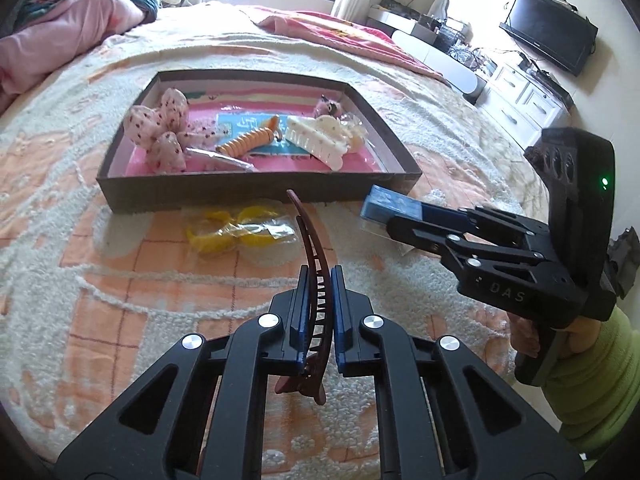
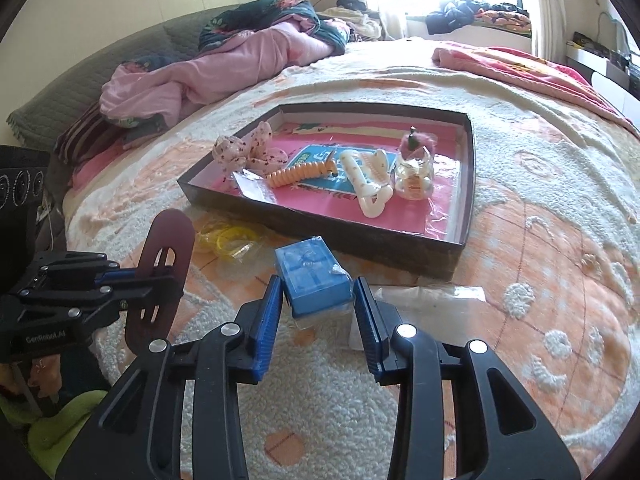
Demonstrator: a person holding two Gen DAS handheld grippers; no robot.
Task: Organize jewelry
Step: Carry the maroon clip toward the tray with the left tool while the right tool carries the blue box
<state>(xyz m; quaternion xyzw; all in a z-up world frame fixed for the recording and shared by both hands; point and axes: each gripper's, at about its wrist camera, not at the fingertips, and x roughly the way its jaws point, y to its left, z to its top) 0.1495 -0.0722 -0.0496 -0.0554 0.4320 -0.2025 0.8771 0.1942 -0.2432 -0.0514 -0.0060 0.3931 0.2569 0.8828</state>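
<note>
A dark red hair clip (image 1: 316, 280) is clamped between the pads of the left gripper (image 1: 318, 320) and is held above the blanket (image 1: 120, 280), just in front of the brown tray (image 1: 256, 190). A small blue box (image 2: 314, 278) in clear wrap is gripped by the right gripper (image 2: 318, 312), near the tray's front wall. A yellow packet (image 1: 240, 230) is seen lying on the blanket beside the tray, and a white claw clip (image 1: 316, 142) and an orange spiral tie (image 1: 250, 140) are kept inside it.
</note>
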